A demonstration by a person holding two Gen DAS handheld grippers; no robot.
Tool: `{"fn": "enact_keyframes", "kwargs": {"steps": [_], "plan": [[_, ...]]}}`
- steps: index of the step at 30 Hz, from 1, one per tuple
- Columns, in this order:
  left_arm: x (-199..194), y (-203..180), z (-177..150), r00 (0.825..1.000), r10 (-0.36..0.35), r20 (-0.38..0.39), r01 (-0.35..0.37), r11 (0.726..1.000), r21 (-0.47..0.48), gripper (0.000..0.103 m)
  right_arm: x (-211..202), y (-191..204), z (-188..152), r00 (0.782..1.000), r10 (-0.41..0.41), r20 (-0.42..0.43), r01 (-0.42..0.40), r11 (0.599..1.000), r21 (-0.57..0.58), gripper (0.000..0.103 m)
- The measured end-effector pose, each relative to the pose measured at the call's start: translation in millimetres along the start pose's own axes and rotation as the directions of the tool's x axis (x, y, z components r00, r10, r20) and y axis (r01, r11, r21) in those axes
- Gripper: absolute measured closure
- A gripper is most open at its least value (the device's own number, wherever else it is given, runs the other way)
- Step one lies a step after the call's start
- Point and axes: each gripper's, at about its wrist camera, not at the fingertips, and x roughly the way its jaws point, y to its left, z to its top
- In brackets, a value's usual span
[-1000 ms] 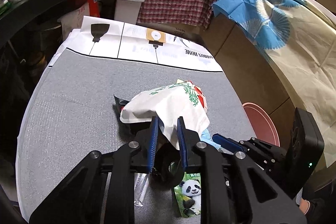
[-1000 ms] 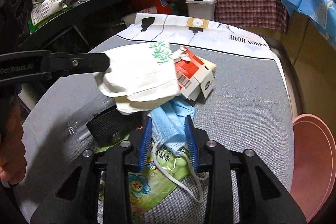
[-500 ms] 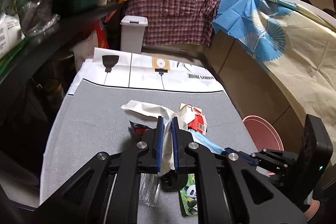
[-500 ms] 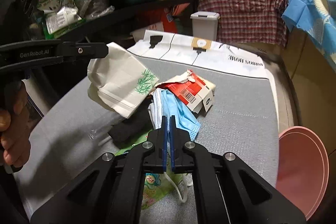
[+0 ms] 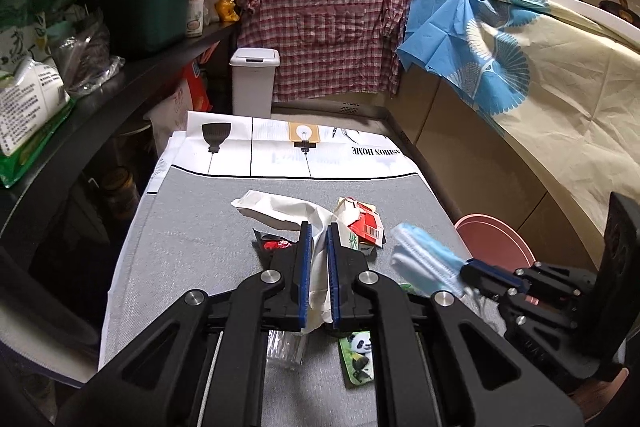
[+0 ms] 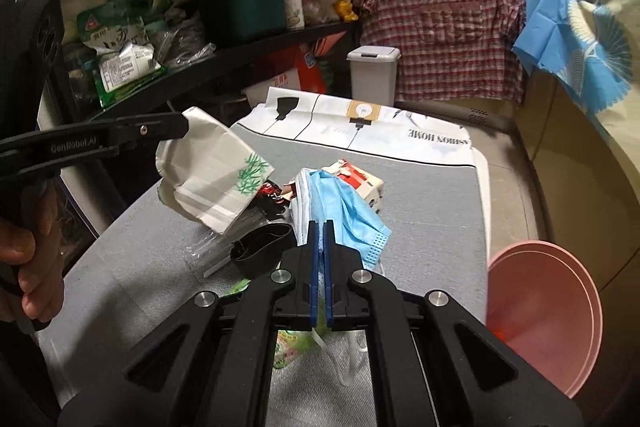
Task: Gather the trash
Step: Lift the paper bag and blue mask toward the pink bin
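Note:
My left gripper [image 5: 317, 231] is shut on a white paper bag with a green bamboo print [image 5: 280, 209], held above the grey table cover [image 5: 192, 243]; the bag [image 6: 212, 171] hangs from that gripper [image 6: 182, 125] in the right wrist view. A blue face mask [image 6: 344, 211] is pinched in my shut right gripper [image 6: 320, 227], its ear loops dangling below; in the left wrist view the mask [image 5: 424, 263] hangs off the right gripper [image 5: 466, 269]. On the table lie a red and white carton [image 5: 366, 223], a black band [image 6: 260, 251], a clear plastic wrapper [image 6: 208, 251] and a panda wrapper [image 5: 358, 357].
A pink basin [image 6: 544, 311] stands on the floor right of the table. A white lidded bin [image 5: 254, 81] stands beyond the table's far end. Dark shelves [image 6: 192, 67] with bags and a green box run along the left. A hand [image 6: 28, 267] grips the left tool.
Both grippers rose off the table. The right gripper shut on the blue mask and lifted it. The left one tightened on the paper bag and carried it higher.

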Motion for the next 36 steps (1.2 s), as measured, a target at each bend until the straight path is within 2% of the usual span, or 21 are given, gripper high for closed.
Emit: {"fn": "enact_keyframes", "kwargs": {"steps": [13,23,36], "plan": [[-34,-18,-8,0.999,0.004,0.033,-0.005,1.000,0.031,0.095,-51,-11,7,0.998,-0.019,0.053,0.015,0.997,0.073,0.101],[-56,-37,-8,0.998,-0.025,0.058,0.023,0.999,0.037,0.095,-96,-20,17,0.996,-0.041,0.080,0.033,0.994,0.102,0.101],[-58,-63,-12,0.997,-0.064,0.050,0.061,0.996,0.067,0.095,-139,-78,26,0.983,-0.134,0.124,0.112,0.979,0.169,0.101]]}}
